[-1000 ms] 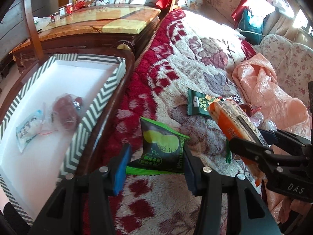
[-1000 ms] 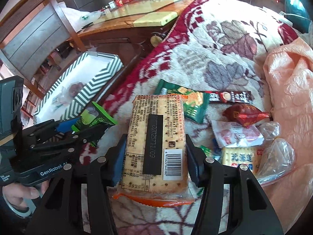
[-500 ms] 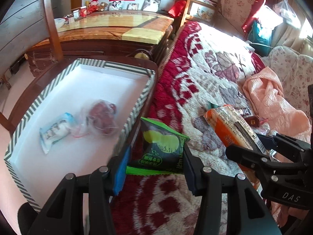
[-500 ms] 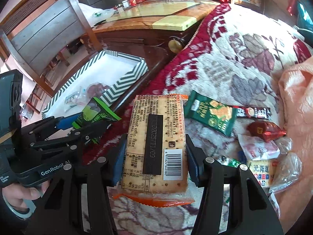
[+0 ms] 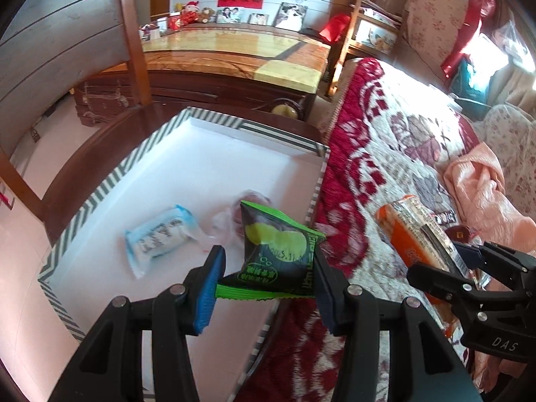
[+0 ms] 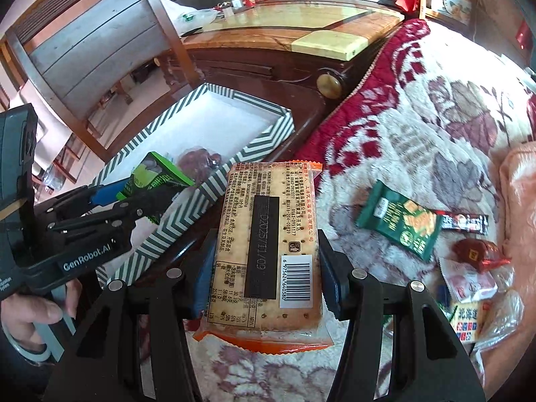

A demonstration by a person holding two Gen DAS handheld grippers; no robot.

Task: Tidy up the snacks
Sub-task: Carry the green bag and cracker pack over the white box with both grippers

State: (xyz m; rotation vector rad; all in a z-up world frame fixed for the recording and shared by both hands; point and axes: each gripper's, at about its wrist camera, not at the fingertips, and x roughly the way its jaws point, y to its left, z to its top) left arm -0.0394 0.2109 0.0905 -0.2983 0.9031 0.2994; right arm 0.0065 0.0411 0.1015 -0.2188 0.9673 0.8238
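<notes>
The left hand-held gripper (image 5: pixel 266 279) is closed on a small black and green snack packet (image 5: pixel 279 256); its blue pads press the two sides of the packet, which is in the lower centre of the left wrist view, over the right edge of the striped box (image 5: pixel 110 184). This box has a white inside and stands on a dark wooden chair seat (image 5: pixel 100 140) beside the bed. Inside the box, left of centre, lie a pale blue wrapped snack (image 5: pixel 160 236) and a clear bag with dark red pieces (image 5: pixel 234 216), partly hidden behind the held packet. The right hand-held gripper (image 6: pixel 266 281) is closed on a long orange cracker pack (image 6: pixel 268 244), barcode side up, in the centre of the right wrist view, above the red and white floral blanket (image 6: pixel 418 127) on the bed and near the corner of the box. At the right of that view more snacks lie on the blanket: a dark green packet (image 6: pixel 400 221), a thin dark stick packet (image 6: pixel 464 222), a dark red wrapped snack (image 6: pixel 479 254) and some others at the edge. At lower left a hand (image 6: pixel 37 311) holds the handle of the left hand-held gripper.
</notes>
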